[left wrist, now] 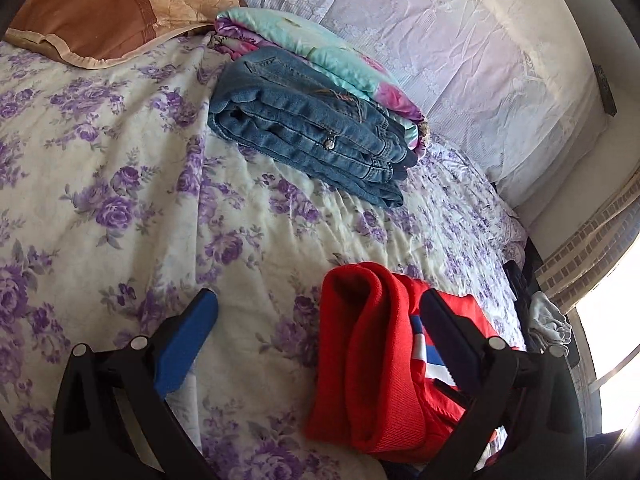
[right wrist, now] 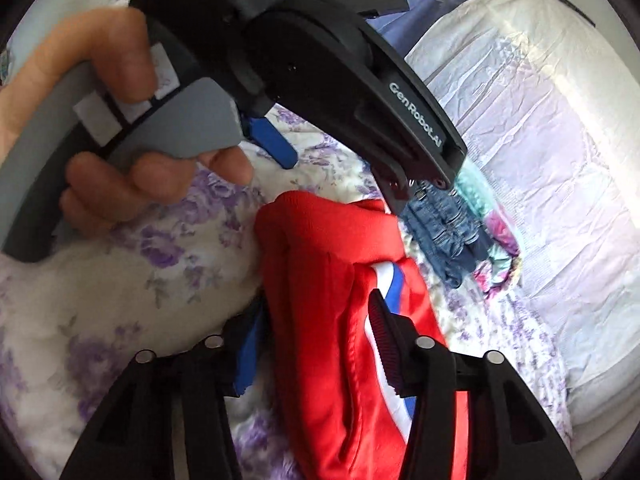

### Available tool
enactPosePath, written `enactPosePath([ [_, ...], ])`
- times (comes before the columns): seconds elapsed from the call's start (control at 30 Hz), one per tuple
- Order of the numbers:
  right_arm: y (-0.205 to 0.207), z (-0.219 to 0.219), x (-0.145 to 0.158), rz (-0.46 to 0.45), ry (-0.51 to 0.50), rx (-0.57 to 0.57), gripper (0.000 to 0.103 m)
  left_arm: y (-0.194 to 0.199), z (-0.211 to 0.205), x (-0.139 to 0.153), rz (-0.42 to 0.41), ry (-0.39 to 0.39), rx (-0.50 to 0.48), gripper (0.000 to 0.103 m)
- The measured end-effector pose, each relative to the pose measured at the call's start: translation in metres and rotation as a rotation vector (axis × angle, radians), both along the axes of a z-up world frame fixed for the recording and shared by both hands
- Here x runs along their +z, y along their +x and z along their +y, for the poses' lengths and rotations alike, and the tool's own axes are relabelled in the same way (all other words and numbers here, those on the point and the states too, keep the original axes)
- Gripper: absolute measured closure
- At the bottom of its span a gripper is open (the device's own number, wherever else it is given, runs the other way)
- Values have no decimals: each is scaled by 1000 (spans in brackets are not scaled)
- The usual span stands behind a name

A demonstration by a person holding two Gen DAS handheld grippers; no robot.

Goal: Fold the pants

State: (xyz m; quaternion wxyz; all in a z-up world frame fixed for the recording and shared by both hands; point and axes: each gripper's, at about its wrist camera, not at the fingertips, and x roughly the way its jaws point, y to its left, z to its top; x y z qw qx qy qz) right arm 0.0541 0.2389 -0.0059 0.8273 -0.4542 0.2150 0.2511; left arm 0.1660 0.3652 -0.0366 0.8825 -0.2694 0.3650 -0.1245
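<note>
The red pants (left wrist: 372,364) with a white and blue side stripe lie folded in a thick bundle on the floral bedsheet (left wrist: 120,200). My left gripper (left wrist: 320,320) is open above the bed, its right finger over the bundle and its left finger over bare sheet. In the right wrist view the red pants (right wrist: 332,300) run between the fingers of my right gripper (right wrist: 316,340), whose jaws stand apart on either side of the cloth without squeezing it. The left gripper's body and the hand holding it (right wrist: 280,60) fill the top left of that view.
Folded blue jeans (left wrist: 308,128) rest on a folded floral quilt (left wrist: 332,56) further up the bed. A brown pillow (left wrist: 104,16) lies at the head. A lace-covered wall (left wrist: 480,60) runs along the bed's far side. A window is at the right.
</note>
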Motion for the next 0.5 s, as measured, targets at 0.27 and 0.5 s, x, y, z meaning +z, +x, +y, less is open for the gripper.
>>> enactPosePath([
  [0.27,-13,-19,8,-46,111,-71,92,0,5,-2,4,-36,-8,4],
  [0.5,-21,-41,17,-105,256,-150,92,-6,18,-8,-20,-237,-111,4],
])
